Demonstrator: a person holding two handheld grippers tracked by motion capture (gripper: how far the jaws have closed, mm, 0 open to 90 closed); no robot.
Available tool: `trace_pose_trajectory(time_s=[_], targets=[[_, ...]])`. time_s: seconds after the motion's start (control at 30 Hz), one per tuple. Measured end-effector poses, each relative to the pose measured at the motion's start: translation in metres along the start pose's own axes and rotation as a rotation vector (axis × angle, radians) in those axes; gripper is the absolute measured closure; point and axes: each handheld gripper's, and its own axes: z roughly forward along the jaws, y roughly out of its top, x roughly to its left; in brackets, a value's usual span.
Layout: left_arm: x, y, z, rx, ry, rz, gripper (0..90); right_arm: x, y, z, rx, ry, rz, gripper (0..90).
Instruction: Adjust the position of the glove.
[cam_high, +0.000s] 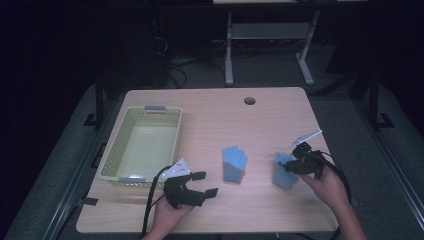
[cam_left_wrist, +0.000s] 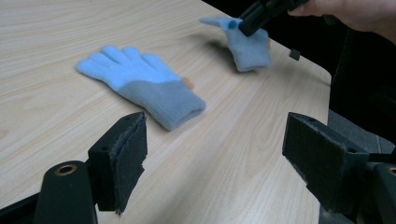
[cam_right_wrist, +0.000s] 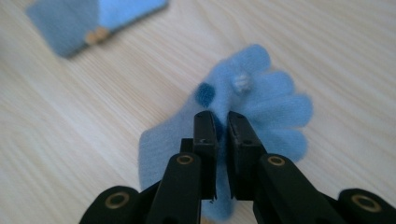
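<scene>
Gloves in two shades of blue are the work in hand at a pale wooden table (cam_high: 215, 210), where a person holds a claw in each hand. The right claw (cam_high: 296, 161) is pinched shut on the glove at the right (cam_high: 284, 175), gripping it near the palm, so that in the left gripper view it hangs with its cuff down, lifted at least partly off the wood; its fingers fan out beyond the jaws in the right gripper view (cam_right_wrist: 275, 109). The second glove (cam_high: 234, 164) lies flat mid-table, fingers pointing away from the person, well apart from the first. The left claw (cam_high: 207, 184) hovers with jaws spread wide and nothing between them, aimed towards that flat glove (cam_left_wrist: 140, 84). A yellow basket (cam_high: 112, 165) stands at the left side of the table with nothing in it, just beyond the left hand.

The step appears to be the pick-up of the first glove. The next move likely calls for carrying it across to the basket, or for the left claw to drop and close on the flat glove's cuff.
</scene>
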Motion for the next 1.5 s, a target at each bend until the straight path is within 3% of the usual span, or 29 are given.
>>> trace_pose_trajectory(time_s=[0.27, 0.7, 0.97, 1.17, 1.5], targets=[[0.001, 0.0, -0.001, -0.004, -0.005, -0.015, 21.6, 0.017, 0.03, -0.012, -0.02, 0.03, -0.057, 83.7], [0.001, 0.0, -0.003, -0.012, -0.004, -0.015, 21.6, 0.041, 0.07, -0.008, -0.033, 0.091, -0.125, 83.4], [0.002, -0.001, -0.002, -0.007, -0.004, -0.011, 21.8, 0.055, 0.091, 0.006, -0.032, 0.117, -0.148, 83.1], [0.003, -0.002, -0.004, -0.009, -0.001, -0.035, 21.8, 0.07, 0.104, 0.026, -0.017, 0.138, -0.171, 82.9], [0.004, -0.001, -0.006, -0.013, -0.004, -0.03, 22.0, 0.083, 0.113, 0.049, 0.02, 0.16, -0.204, 81.9]])
